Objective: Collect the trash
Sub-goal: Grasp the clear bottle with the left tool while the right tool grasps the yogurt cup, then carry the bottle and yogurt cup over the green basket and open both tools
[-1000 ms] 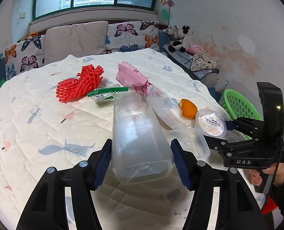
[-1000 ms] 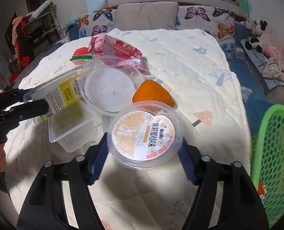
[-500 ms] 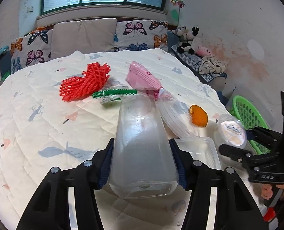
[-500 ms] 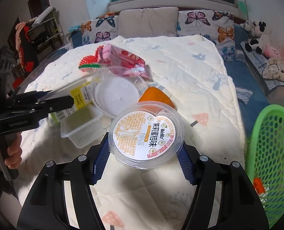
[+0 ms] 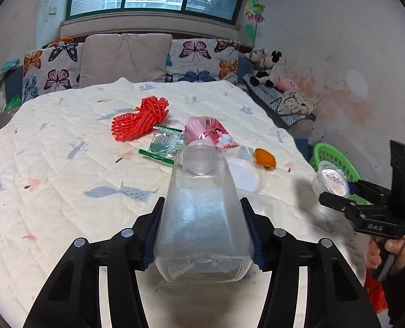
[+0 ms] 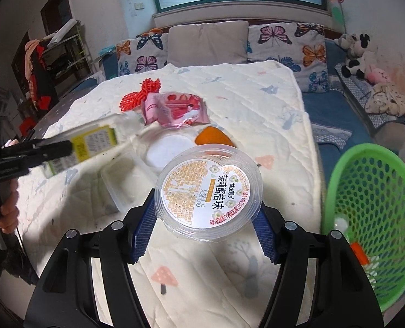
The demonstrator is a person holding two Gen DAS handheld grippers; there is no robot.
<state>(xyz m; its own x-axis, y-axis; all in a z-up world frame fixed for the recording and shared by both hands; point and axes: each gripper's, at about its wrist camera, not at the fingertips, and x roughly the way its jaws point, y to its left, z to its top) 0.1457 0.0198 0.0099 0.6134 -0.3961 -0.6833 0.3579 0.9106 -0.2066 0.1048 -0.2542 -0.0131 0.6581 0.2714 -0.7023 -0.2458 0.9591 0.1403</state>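
Quilted bed (image 5: 52, 191), red net (image 5: 139, 120), pink wrapper (image 5: 210, 134), green basket (image 6: 374, 213) alongside

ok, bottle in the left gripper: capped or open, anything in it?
Open and apparently empty. The clear bottle, clamped in the left gripper, shows a bare round mouth with no cap, and the quilt shows through its walls.

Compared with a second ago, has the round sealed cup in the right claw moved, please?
Yes. The sealed cup, clamped in the right claw, has lifted off the quilt and shifted right, away from the orange peel, toward the green basket.
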